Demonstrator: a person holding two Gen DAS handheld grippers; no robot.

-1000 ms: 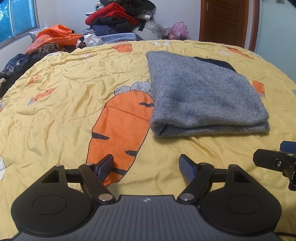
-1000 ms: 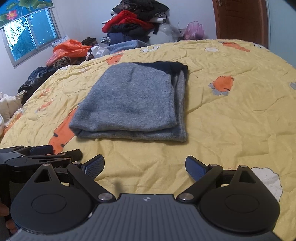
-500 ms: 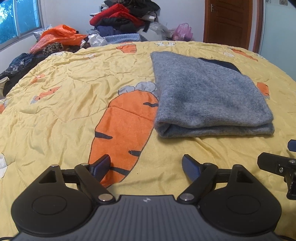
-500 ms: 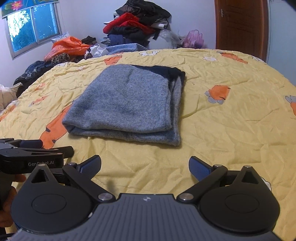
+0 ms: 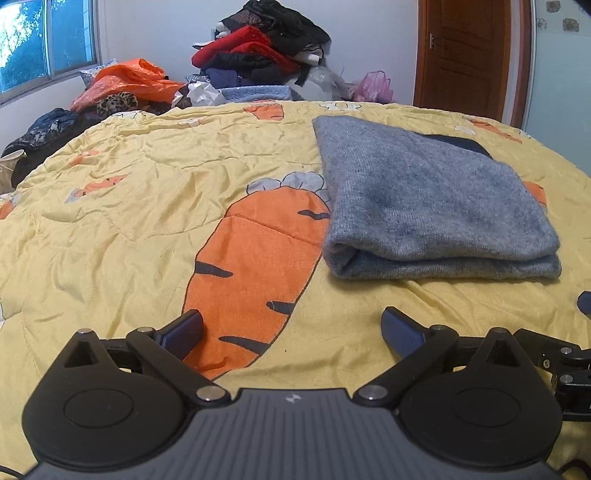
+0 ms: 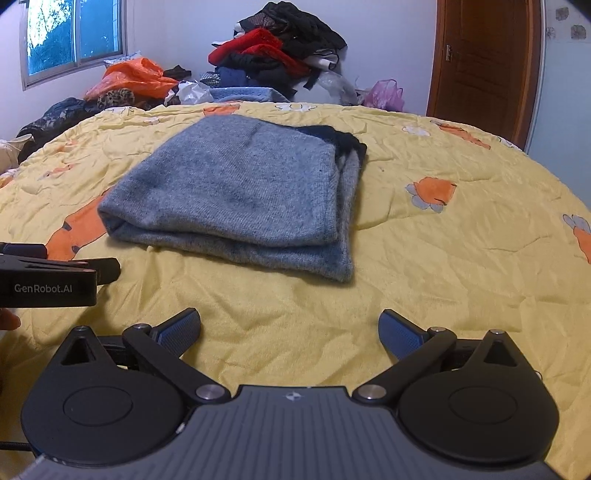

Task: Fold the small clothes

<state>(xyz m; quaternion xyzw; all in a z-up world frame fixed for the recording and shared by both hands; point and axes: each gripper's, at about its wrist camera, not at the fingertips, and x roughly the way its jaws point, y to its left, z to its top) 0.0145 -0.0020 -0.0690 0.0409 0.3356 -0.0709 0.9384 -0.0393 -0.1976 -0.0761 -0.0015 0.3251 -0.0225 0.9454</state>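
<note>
Here, folded grey garment (image 5: 424, 206) on carrot quilt (image 5: 129, 206), left gripper (image 5: 291, 328) fingers opening, right gripper (image 6: 290, 328) fingers spread, both empty.

room / background

bed with yellow carrot-print quilt (image 5: 110, 229) fills the foreground. pale walls (image 5: 155, 33). window (image 5: 40, 40) at upper left, daylight coming in, greenery outside. brown wooden door (image 5: 465, 55) at upper right. heap of clothes and bags (image 5: 258, 55) against the far wall.
</note>
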